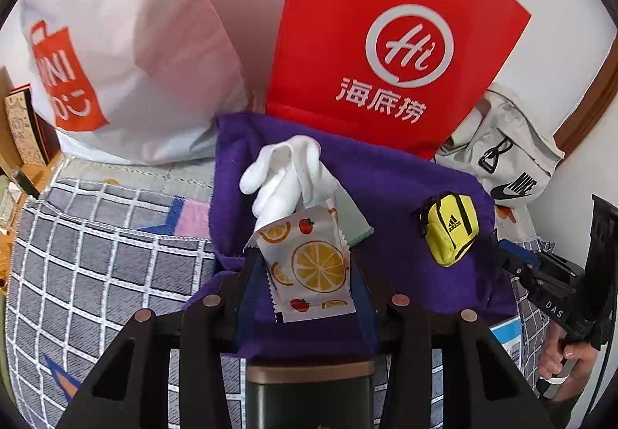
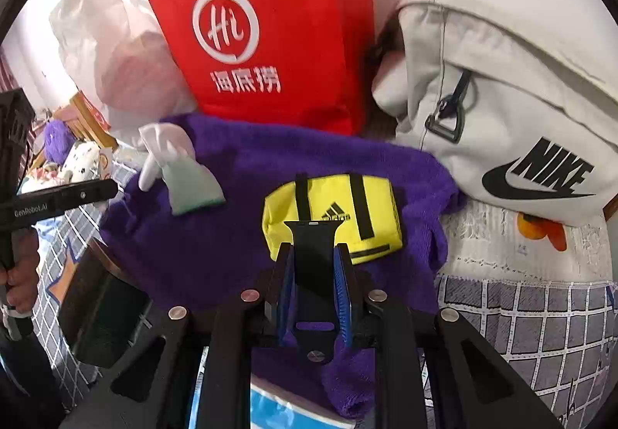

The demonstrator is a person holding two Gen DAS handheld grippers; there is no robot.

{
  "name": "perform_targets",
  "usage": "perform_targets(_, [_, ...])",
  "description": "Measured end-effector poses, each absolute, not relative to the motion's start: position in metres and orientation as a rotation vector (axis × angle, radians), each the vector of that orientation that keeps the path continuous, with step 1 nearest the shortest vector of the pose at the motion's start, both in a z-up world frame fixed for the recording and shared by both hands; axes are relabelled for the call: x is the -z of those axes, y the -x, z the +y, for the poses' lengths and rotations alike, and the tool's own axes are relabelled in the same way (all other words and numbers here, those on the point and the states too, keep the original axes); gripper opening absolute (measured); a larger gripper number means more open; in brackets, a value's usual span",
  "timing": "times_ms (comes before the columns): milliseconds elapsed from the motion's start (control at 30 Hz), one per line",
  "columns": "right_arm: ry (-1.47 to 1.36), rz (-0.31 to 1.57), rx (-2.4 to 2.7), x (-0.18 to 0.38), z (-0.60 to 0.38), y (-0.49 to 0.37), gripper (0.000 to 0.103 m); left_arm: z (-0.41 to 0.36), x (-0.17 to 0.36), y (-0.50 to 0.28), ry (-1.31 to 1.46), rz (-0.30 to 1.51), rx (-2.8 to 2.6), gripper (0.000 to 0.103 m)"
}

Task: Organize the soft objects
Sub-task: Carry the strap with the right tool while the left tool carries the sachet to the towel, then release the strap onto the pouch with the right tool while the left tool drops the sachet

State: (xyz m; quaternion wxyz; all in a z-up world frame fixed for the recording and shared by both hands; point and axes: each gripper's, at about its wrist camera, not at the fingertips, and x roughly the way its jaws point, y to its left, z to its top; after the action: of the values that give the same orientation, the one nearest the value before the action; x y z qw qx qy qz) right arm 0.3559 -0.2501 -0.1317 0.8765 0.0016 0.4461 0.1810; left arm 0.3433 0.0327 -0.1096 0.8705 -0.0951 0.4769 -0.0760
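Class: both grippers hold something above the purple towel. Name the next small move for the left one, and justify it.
Probably lower the fruit-print packet, clamped in the left gripper, onto bare purple towel beside the white glove, then release: other small items already lie there.

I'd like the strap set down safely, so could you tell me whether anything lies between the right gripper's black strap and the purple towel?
Yes: the yellow pouch lies on the purple towel just beyond the tip of the black strap held in the right gripper.
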Motion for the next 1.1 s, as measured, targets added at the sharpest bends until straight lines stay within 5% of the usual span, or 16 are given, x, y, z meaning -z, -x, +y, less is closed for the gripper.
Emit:
perform_targets(733, [0.003,1.026,-0.367,0.164,-0.244,-0.371,0.021,0.030,0.158,-0.359,0.186,1.125,0.175,0.045])
perform_targets(900, [-0.004,1.041,-0.377,0.167,-0.244,-0.372,0.023,0.029,0.160,-0.359,0.170,1.150,0.173,0.057])
perform_targets(1100, [0.026,0.987,-0.398,0.150,-0.233,-0.361,0.060,0.022,0.153,-0.354,0.141,1.145,0.161,0.070])
